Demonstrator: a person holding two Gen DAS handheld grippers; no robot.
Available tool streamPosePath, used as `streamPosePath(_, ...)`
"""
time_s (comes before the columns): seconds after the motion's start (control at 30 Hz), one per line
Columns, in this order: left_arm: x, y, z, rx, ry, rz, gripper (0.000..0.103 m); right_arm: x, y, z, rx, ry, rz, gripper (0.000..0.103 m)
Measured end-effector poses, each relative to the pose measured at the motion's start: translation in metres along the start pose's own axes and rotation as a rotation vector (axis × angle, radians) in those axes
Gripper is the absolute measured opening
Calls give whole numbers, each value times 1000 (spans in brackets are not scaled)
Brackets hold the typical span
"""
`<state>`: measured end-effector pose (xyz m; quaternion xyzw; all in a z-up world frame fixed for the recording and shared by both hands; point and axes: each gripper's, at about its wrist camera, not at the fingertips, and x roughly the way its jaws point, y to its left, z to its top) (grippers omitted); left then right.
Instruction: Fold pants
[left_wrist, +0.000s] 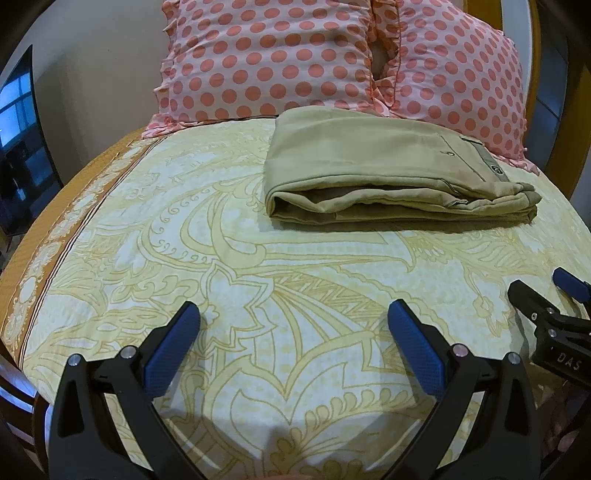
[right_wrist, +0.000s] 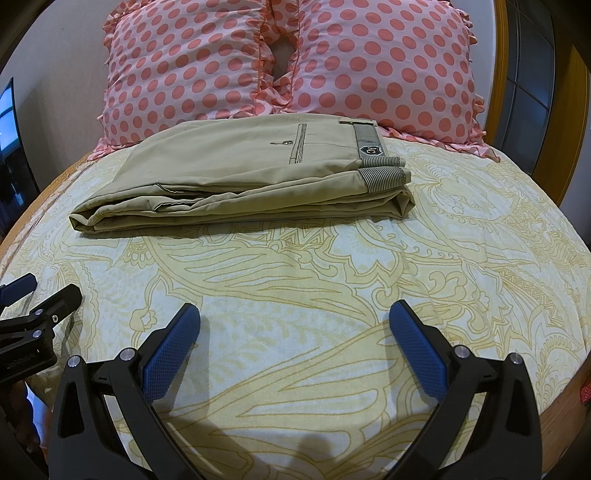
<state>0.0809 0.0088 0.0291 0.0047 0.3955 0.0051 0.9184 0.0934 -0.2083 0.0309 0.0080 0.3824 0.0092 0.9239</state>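
Khaki pants (left_wrist: 388, 170) lie folded in a flat stack on the bed, just in front of the pillows; they also show in the right wrist view (right_wrist: 251, 173), with the striped waistband at the right end. My left gripper (left_wrist: 293, 314) is open and empty, low over the bedsheet, well short of the pants. My right gripper (right_wrist: 293, 314) is open and empty, also over the sheet and short of the pants. Each gripper shows at the edge of the other's view: the right one (left_wrist: 543, 295) and the left one (right_wrist: 40, 291).
The bed has a yellow patterned sheet (left_wrist: 258, 295) with an orange border at the left. Two pink polka-dot pillows (right_wrist: 184, 66) (right_wrist: 388, 62) stand against a wooden headboard (right_wrist: 502, 92). A dark screen (left_wrist: 18, 140) stands at the far left.
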Motion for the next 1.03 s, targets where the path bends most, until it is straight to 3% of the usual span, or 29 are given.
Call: streamPosePath(1.03, -1, 0, -2, 11, -20, -3, 101, 0, 0, 0, 0, -1, 0, 102)
